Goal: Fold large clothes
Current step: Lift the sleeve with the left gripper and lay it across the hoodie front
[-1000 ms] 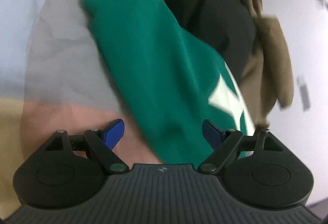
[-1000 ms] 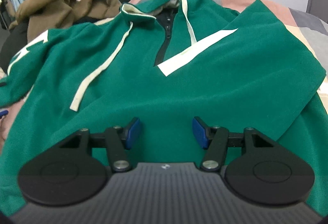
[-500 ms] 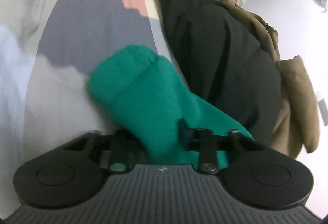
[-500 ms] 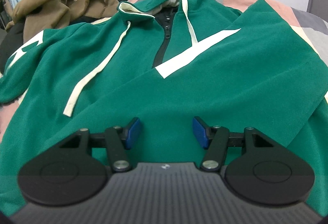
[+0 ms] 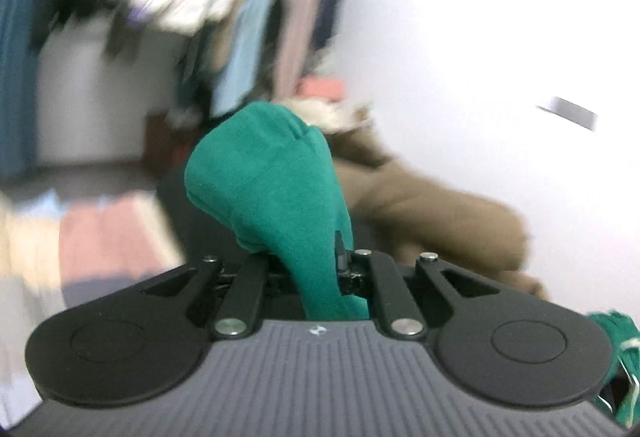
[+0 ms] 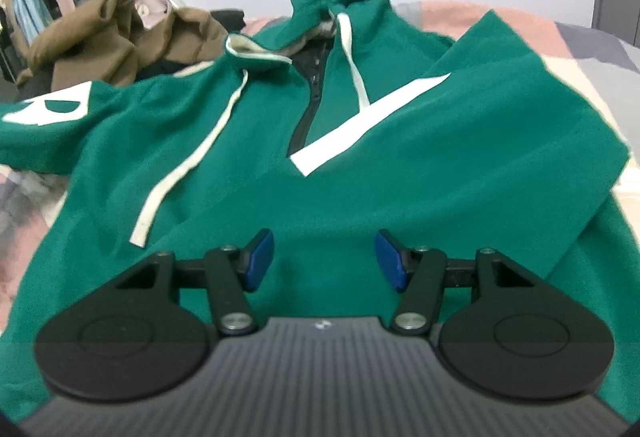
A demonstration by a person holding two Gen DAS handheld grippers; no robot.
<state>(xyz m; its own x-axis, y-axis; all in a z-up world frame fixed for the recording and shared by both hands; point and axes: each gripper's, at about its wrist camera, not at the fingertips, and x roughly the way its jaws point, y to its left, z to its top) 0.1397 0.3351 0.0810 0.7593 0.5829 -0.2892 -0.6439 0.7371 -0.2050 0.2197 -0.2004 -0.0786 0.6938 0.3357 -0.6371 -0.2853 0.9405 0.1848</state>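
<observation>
Left wrist view. Left gripper [image 5: 316,269]: jaws closed on the sleeve [image 5: 268,189] of the green hoodie, the cuff end standing up beyond the fingers, clear of the bed. Background blurred: brown garment [image 5: 432,221] and hanging clothes [image 5: 256,21] behind. Risk, as a judgement: the grip takes only a narrow bunch of thick fleece; a quick swing could pull it free, or drag the body of the garment askew.

Right wrist view. Right gripper [image 6: 324,261]: jaws wide, holding nothing, low over the lower front of the green hoodie [image 6: 248,165]. Hoodie lies face up on the bed [image 6: 592,49], hood farthest away, half-zip dark, two pale drawstrings [image 6: 192,157] trailing down the chest. Far sleeve already folded across the front, showing a white stripe [image 6: 368,125]; the other sleeve, with white lettering [image 6: 52,105], extends left. Risk: a loose drawstring may be trapped in the fold. Brown garment also visible at upper left.
</observation>
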